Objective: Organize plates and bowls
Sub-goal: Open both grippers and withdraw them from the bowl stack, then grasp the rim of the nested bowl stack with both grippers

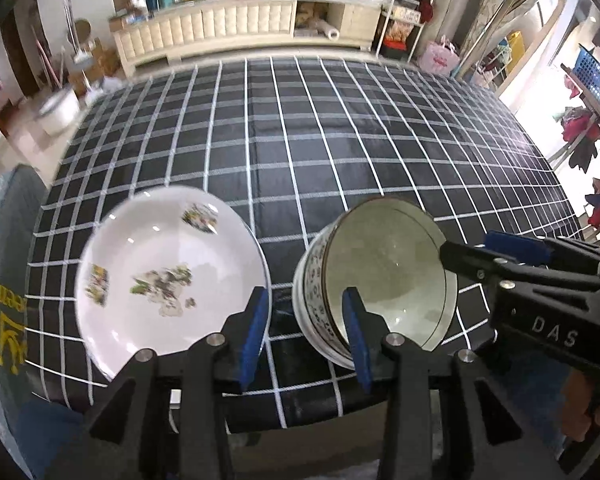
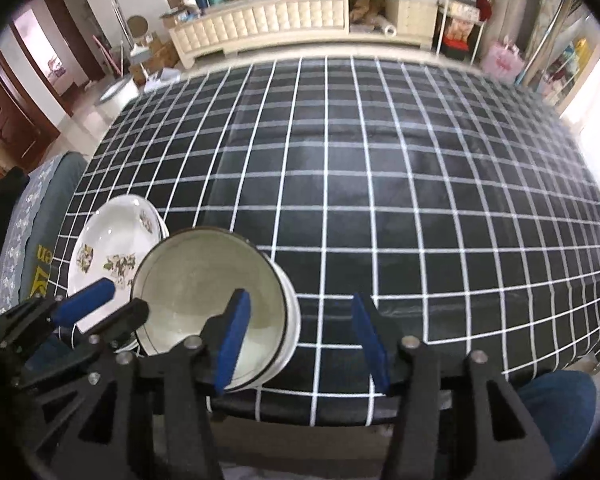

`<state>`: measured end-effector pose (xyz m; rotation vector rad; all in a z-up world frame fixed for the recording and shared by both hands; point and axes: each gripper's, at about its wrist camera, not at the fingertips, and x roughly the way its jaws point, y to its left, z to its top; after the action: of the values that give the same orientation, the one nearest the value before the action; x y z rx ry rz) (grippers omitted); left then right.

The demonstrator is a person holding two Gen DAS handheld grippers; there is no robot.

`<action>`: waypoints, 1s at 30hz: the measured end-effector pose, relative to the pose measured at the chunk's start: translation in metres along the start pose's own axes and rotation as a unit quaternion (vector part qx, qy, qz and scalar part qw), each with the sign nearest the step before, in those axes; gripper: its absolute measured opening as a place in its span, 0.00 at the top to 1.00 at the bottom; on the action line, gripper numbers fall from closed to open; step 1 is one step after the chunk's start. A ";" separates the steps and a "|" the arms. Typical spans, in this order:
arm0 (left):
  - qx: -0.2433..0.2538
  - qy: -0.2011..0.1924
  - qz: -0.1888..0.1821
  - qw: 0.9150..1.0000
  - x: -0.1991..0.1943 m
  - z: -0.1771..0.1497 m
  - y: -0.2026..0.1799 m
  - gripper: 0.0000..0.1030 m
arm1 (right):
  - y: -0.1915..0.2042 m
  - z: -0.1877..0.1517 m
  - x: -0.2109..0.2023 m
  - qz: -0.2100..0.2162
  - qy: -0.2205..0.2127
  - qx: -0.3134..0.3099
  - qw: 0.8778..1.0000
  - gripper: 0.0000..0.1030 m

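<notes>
Glossy round ceramic bowl stack [image 1: 380, 280] tipped, mouth facing near table edge; flowered plate [image 1: 168, 276] flat alongside. Left gripper [image 1: 306, 338], right gripper [image 2: 302, 344] both spread, empty.

Two matte black plastic handheld grippers with blue pads

The left black plastic two-finger gripper [image 1: 307, 332] has angular, ribbed finger arms with triangular cut-outs, round silver screw heads at the joints and flat royal-blue rubber fingertip pads [image 1: 256, 336]. The right black plastic two-finger gripper [image 2: 302, 344] is built alike, with the same silver screws and blue pads [image 2: 233, 342]; its body shows pale "DAS" lettering in the left wrist view. A blue denim-clad leg [image 2: 556, 412] shows at the lower right.
</notes>
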<state>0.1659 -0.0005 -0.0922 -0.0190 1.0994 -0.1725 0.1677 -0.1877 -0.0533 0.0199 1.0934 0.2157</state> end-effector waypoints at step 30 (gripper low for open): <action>0.017 -0.144 0.001 0.989 -0.080 -0.033 -0.017 0.00 | -0.011 -0.024 -0.060 -0.009 -0.110 0.004 0.994 0.05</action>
<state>0.0993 -0.0032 -0.0346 -0.0121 0.8080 -0.1800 0.1221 -0.2118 -0.0131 0.0404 0.8754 0.1889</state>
